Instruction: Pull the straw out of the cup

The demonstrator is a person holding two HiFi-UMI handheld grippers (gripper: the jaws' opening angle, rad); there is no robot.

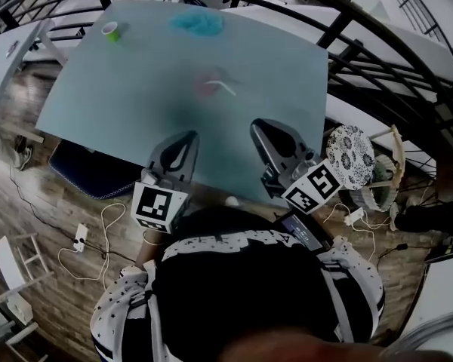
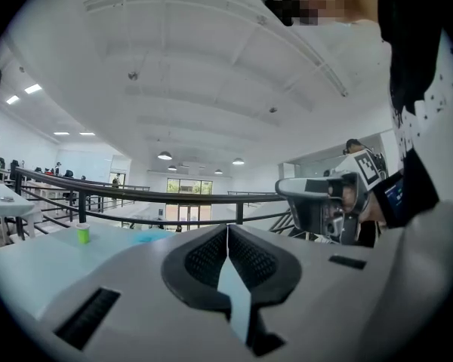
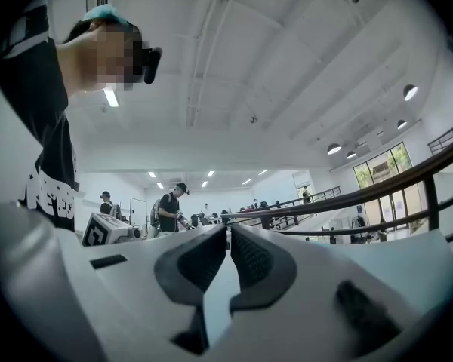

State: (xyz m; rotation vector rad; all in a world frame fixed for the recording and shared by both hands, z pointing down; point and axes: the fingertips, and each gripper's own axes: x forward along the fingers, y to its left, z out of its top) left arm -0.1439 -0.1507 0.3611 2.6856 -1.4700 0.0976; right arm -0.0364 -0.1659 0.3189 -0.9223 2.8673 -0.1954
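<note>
A blurred pinkish cup (image 1: 207, 86) stands mid-table in the head view, with a white straw (image 1: 226, 90) leaning out to its right. Both grippers hover over the table's near edge, well short of the cup. My left gripper (image 1: 192, 135) is shut with nothing in it, and its own view shows the jaws (image 2: 227, 228) closed tip to tip. My right gripper (image 1: 256, 125) is likewise shut and empty, as its own view (image 3: 228, 231) confirms. Neither gripper view shows the cup or straw.
A pale blue table (image 1: 136, 104) carries a small green cup (image 1: 111, 30) at the far left and a blue crumpled thing (image 1: 198, 23) at the back. Black railings (image 1: 377, 66) curve round the right side. A patterned round stool (image 1: 350, 157) stands right of the table.
</note>
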